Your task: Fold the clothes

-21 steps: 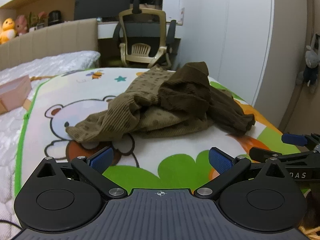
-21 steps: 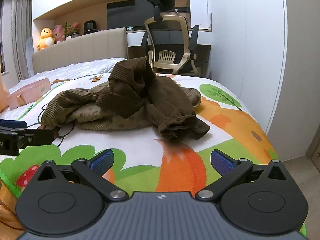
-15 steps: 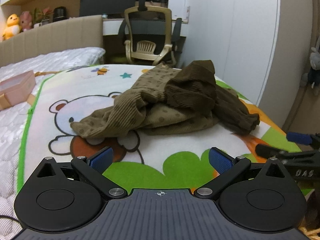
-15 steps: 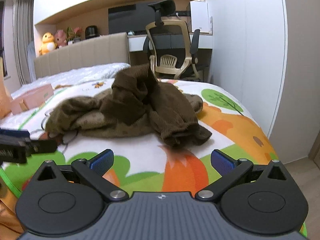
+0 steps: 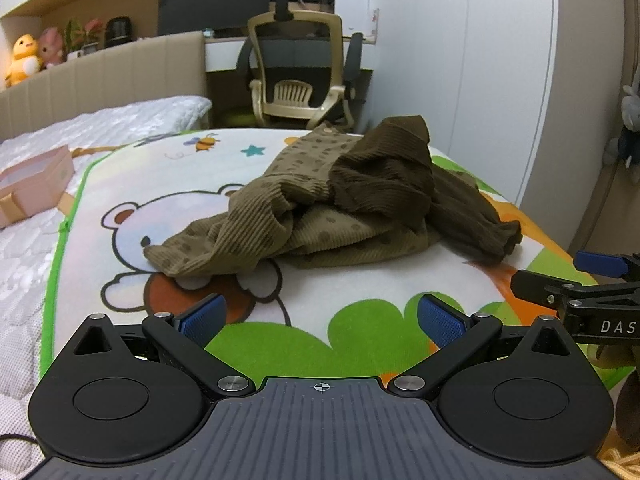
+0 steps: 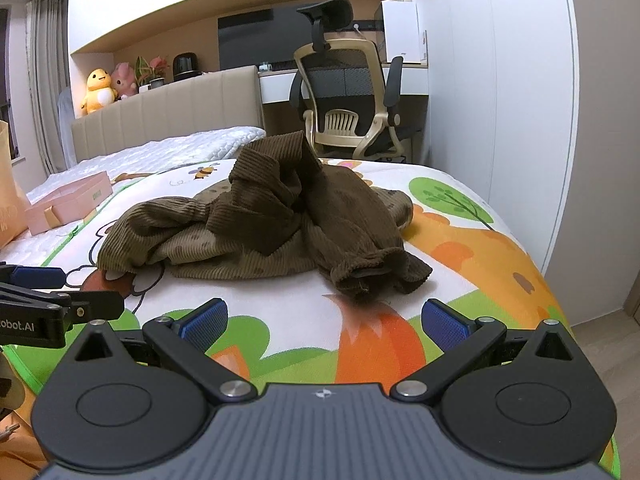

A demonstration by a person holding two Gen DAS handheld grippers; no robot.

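- A crumpled brown corduroy garment point(image 5: 340, 208) lies in a heap on the cartoon play mat point(image 5: 168, 184) that covers the bed, ahead of both grippers.
- Its shape is hard to read: a lighter, dotted inner side and a darker outer side are tangled together, and one cuffed sleeve point(image 6: 376, 272) sticks out toward the right gripper.
- The left gripper point(image 5: 320, 316) hovers over the mat with jaws spread wide and nothing between them.
- The right gripper point(image 6: 324, 318) is also wide open and empty, near the cuff but not touching it.
- A pink box point(image 6: 68, 204) sits on the white quilt beside the mat, partly cut off in the left view.
- An office chair point(image 6: 352, 96) stands behind the bed, its base hidden.
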